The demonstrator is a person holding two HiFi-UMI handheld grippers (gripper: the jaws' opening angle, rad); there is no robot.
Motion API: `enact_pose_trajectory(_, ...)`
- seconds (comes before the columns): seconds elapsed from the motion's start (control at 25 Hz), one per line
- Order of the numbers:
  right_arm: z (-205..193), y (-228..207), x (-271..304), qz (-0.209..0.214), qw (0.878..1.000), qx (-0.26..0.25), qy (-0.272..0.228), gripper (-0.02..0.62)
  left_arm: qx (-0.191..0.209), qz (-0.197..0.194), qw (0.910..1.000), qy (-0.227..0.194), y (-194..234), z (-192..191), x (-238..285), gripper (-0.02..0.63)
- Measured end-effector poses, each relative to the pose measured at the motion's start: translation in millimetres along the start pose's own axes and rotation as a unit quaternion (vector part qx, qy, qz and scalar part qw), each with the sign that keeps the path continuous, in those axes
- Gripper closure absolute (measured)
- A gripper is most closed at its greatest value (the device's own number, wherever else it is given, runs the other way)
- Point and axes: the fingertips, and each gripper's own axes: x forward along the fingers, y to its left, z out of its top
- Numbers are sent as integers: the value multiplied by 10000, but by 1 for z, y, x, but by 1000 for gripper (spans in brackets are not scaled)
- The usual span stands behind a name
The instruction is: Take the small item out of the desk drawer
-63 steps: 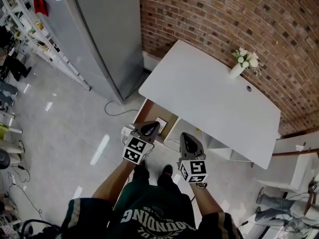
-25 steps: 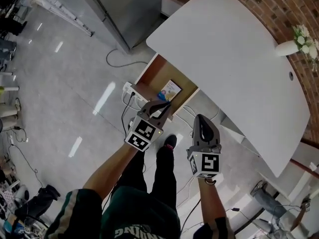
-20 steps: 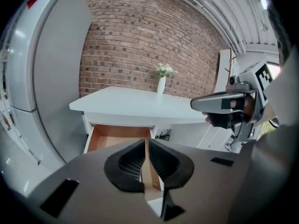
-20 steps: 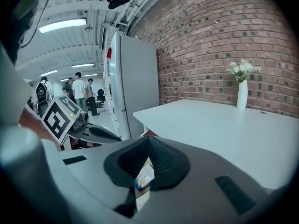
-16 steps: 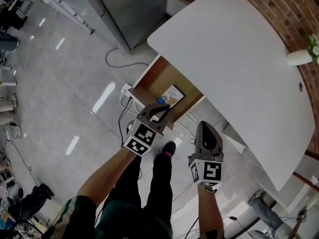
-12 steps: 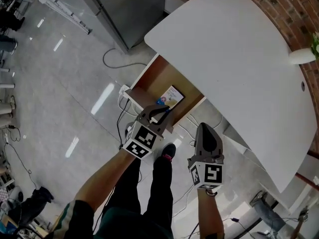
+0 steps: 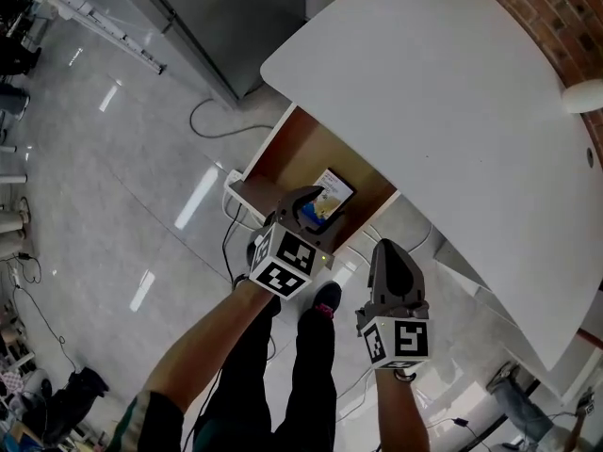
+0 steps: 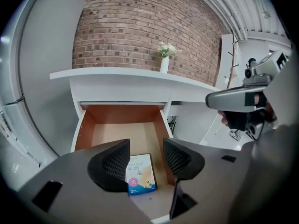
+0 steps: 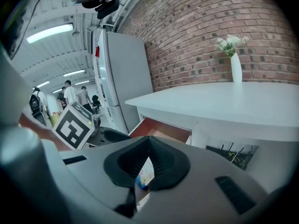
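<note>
The white desk (image 7: 424, 73) carries a vase of flowers (image 8: 164, 62) on its top, and its open wood-lined drawer (image 8: 117, 134) holds one small flat packet (image 8: 139, 174) lying on its floor.

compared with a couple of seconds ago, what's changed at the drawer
The left hand-held gripper has come down over the open drawer and its jaws have just been opening, with the small packet showing between them, untouched. The right hand-held gripper sank too, jaws together. The drawer and small packet stayed put.
</note>
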Motion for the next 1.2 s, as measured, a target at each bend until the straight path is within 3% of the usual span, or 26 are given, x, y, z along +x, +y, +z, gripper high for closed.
enact_pose_trajectory(0.16,-8,-3,1,-70,9999,107,90,571,-148,170,9993,314,13,-8,21,298)
enact_pose_trajectory(0.4,-24,0,-1,-104,9994,249,235,572,-168,167,9973,700,17,-24,49,211)
enact_pose_trajectory(0.88,-39,-10,-3,-114,9982,380,442,571,-652,408,9868,1422,29,-61,104,167)
enact_pose_trajectory(1.2,-47,-18,1,-211,9970,485,562,572,-757,537,9790,1816,35,-81,128,138)
